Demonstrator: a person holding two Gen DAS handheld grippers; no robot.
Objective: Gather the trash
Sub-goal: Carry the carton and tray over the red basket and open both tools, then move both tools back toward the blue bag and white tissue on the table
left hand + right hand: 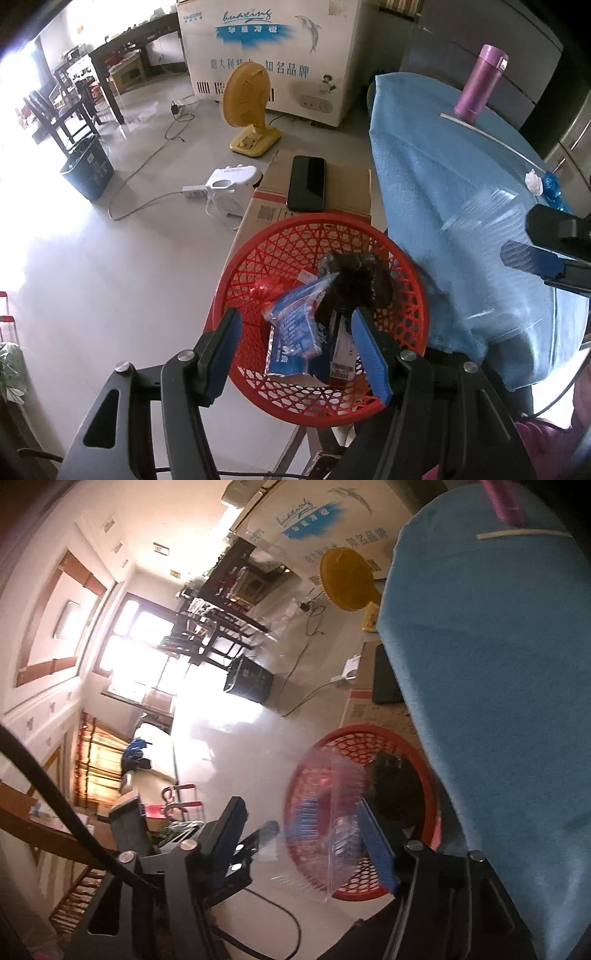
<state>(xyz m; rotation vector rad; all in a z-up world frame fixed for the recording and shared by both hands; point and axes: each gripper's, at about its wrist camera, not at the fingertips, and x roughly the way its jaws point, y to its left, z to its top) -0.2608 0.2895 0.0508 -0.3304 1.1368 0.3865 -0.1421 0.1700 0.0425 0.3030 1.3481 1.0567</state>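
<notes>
A red mesh basket [413, 295] sits beside the blue-clothed table [436, 177]. It holds a blue-and-white wrapper [295, 325], a black bag [354, 280] and a red scrap [264, 288]. My left gripper [295, 354] is open and empty just above the basket. My right gripper [306, 845] is open; a clear plastic lid [328, 812], blurred, hangs between its fingers over the basket [428, 812]. The lid also shows blurred in the left wrist view [491, 236] by the right gripper's fingers [532, 258]. White and blue crumpled scraps [543, 182] lie on the table.
A purple flask [480, 83] and a white strip [491, 134] are on the table. A cardboard box [332, 192] with a black phone [306, 182] sits behind the basket. A yellow fan [247, 107], white appliance [229, 184], cables and dark bin [88, 170] are on the floor.
</notes>
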